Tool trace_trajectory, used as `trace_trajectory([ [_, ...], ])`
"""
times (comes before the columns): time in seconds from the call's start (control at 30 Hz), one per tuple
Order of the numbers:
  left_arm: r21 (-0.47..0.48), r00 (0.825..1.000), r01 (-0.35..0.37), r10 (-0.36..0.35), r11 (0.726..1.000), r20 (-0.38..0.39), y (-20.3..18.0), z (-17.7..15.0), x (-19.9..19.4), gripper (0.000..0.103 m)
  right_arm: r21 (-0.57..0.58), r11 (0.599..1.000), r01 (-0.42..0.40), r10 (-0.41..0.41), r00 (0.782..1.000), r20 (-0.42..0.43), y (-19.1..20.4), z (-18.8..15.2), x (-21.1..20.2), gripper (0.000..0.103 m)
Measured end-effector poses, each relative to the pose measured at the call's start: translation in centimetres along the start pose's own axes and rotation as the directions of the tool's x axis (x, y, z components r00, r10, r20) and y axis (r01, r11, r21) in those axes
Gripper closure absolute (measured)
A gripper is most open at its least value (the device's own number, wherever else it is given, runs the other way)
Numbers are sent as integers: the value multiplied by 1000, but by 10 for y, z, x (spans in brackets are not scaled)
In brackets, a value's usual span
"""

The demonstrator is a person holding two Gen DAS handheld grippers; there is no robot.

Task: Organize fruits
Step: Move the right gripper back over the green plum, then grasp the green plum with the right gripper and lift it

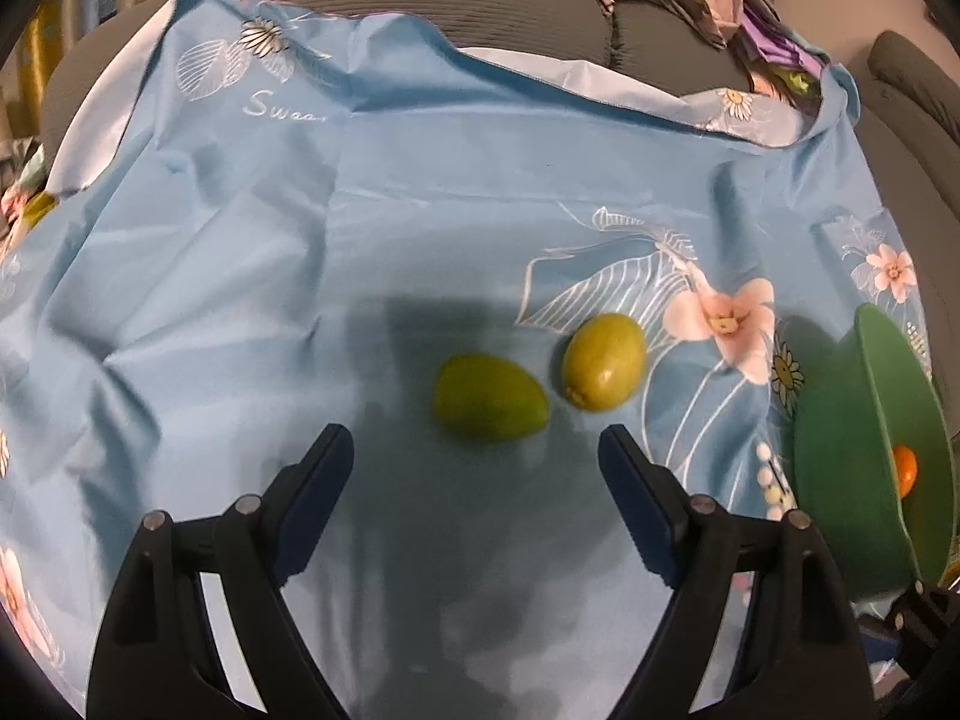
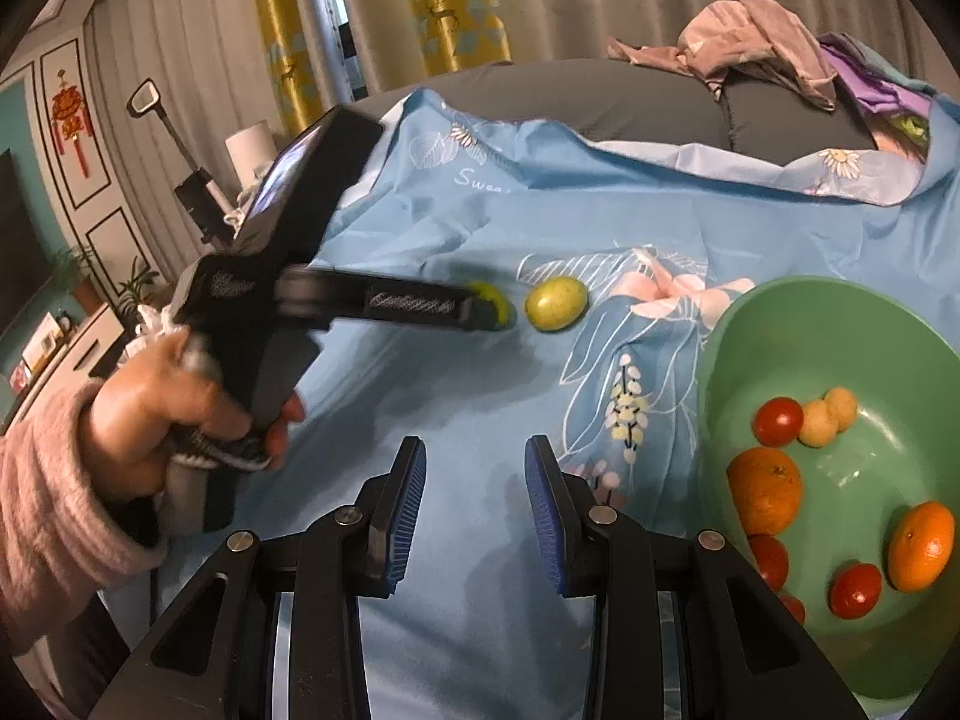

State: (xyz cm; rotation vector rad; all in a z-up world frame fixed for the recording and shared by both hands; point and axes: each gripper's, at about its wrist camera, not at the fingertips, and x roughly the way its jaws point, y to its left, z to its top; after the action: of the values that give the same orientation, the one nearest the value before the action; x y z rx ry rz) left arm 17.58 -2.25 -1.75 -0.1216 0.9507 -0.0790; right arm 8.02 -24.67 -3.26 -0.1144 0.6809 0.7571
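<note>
left gripper [image 1: 474, 450] fingers spread wide, empty, hovering just short of the darker green oval fruit [image 1: 491, 397] on the light blue floral cloth [image 1: 240, 300]; its long axis runs across the gap, tip right. yellower green oval fruit [image 1: 603, 360] sits just right, near touching, may get bumped. right gripper [image 2: 475, 480] released, empty, farther off, beside the green plastic bowl [image 2: 870, 312] of oranges and tomatoes.

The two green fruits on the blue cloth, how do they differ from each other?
The nearer green fruit is darker and lies in shadow straight ahead of the open left gripper; the paler green fruit is yellower, lit, and closer to the green bowl. Both rest on the cloth, outside the bowl.
</note>
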Motion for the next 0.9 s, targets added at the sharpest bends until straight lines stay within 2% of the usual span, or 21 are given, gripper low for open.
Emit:
trace_trajectory([
  [0.13, 29, 1000, -23, 23, 999, -3, -6, 5, 11, 20, 0, 1000, 5, -5, 1000, -4, 0, -1, 0, 69],
  [0.3, 48, 1000, -23, 24, 999, -17, -9, 9, 24, 29, 5, 1000, 0, 0, 1000, -2, -1, -1, 0, 69],
  [0.37, 59, 999, -24, 26, 998, -31, -10, 10, 29, 38, 5, 1000, 1, -1, 1000, -5, 0, -1, 1, 69],
  [0.43, 80, 999, -29, 31, 996, -18, -11, 11, 31, 40, 8, 1000, 0, 0, 1000, -7, -1, -1, 2, 69],
  [0.57, 78, 1000, -24, 25, 997, -7, -9, 14, 32, 55, 15, 1000, -1, 1, 1000, -13, -1, -2, 4, 69],
  [0.63, 97, 1000, -19, 19, 995, 0, -9, 14, 32, 58, 15, 1000, 0, 0, 1000, -17, 0, -3, 5, 69],
  [0.73, 117, 1000, -9, 8, 993, 12, -9, 12, 32, 58, 13, 1000, 4, -4, 1000, -20, 1, -2, 6, 69],
  [0.9, 97, 1000, 27, -28, 995, 6, -2, 11, 28, 59, 11, 1000, 9, -9, 1000, -25, 2, -4, 7, 69],
])
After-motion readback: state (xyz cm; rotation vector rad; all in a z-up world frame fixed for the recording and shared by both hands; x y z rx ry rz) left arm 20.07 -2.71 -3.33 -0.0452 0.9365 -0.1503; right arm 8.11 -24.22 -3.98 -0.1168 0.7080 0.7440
